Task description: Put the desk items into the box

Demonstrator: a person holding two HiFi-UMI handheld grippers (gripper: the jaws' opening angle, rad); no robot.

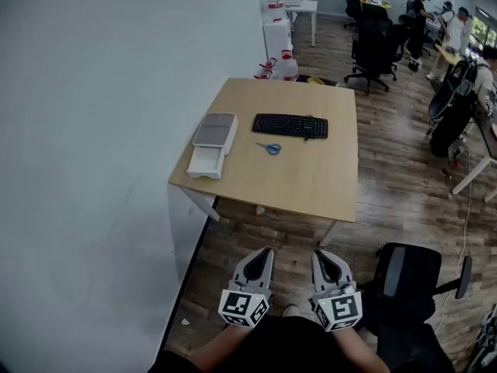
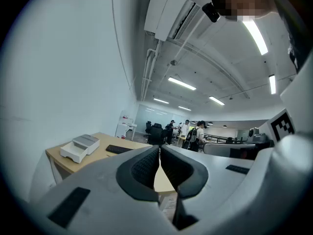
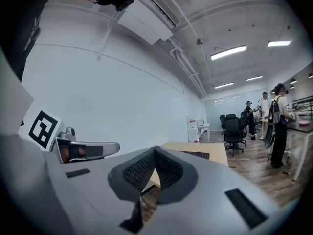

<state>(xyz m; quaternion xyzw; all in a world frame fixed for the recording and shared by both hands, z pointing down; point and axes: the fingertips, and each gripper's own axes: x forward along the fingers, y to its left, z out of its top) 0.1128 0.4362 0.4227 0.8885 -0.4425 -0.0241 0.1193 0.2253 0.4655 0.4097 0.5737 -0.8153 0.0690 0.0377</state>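
On the wooden desk (image 1: 311,181) lie a black keyboard (image 1: 290,125) and blue-handled scissors (image 1: 269,148). At the desk's left edge is a white box (image 1: 206,162), with a grey lid (image 1: 215,130) resting on its far end. Both grippers are well short of the desk, over the floor. My left gripper (image 1: 266,252) and right gripper (image 1: 319,255) point toward the desk, side by side. In the left gripper view the left gripper (image 2: 160,148) is shut and holds nothing, with the box (image 2: 78,148) and keyboard (image 2: 119,150) far ahead. The right gripper (image 3: 155,150) is shut and holds nothing too.
A black office chair (image 1: 408,274) stands just right of my right gripper. A white wall runs along the left. Water bottles (image 1: 286,67) sit beyond the desk's far edge. More black chairs (image 1: 374,41) and people (image 1: 458,29) fill the back right.
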